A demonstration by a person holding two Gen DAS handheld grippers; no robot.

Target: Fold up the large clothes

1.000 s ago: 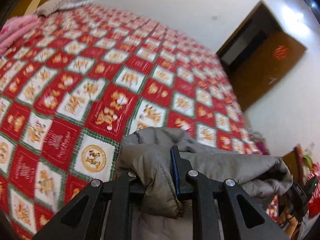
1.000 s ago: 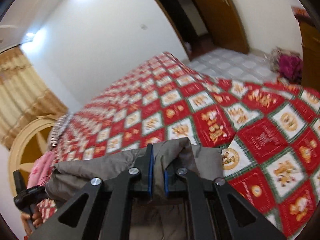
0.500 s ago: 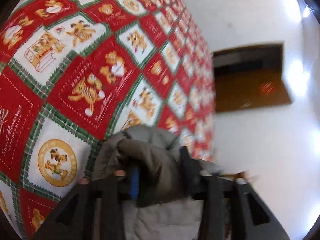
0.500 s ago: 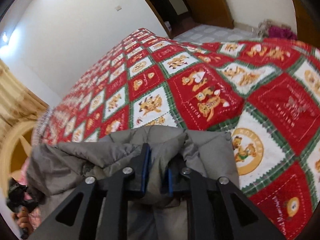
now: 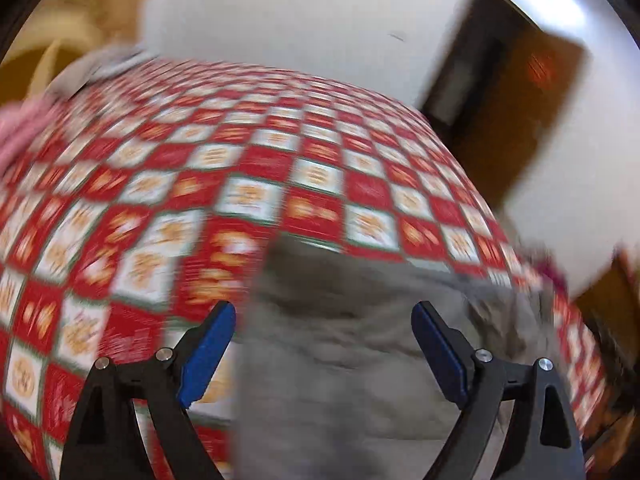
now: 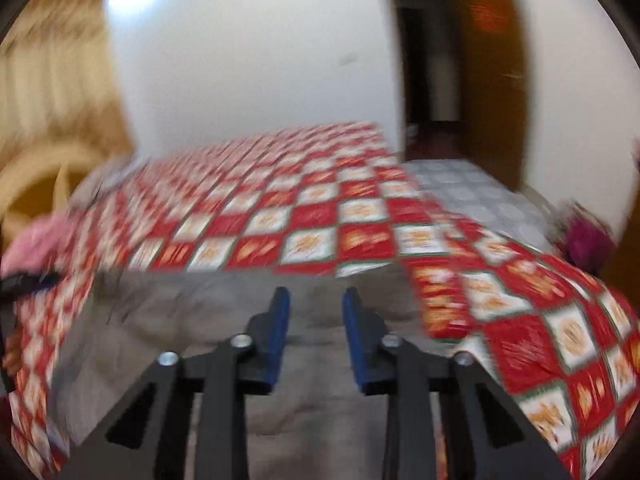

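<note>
A grey padded jacket [image 5: 352, 344] lies on a bed with a red and white checked cover [image 5: 248, 196]. My left gripper [image 5: 323, 312] is wide open and empty, with the jacket below and between its blue pads. In the right wrist view the jacket [image 6: 224, 312] lies flat under my right gripper [image 6: 314, 300], which is open with a narrow gap and holds nothing. Both views are blurred by motion.
A pink cloth [image 6: 36, 240] and a pale wooden headboard [image 6: 44, 176] are at the bed's left end. A brown door [image 6: 492, 80] stands open beyond the tiled floor [image 6: 472, 188]. A magenta bundle [image 6: 588, 240] lies at the right.
Both grippers have let go of the grey jacket and opened, the left one widely. The jacket now lies on the bed. Both cameras have swung and pulled back.
</note>
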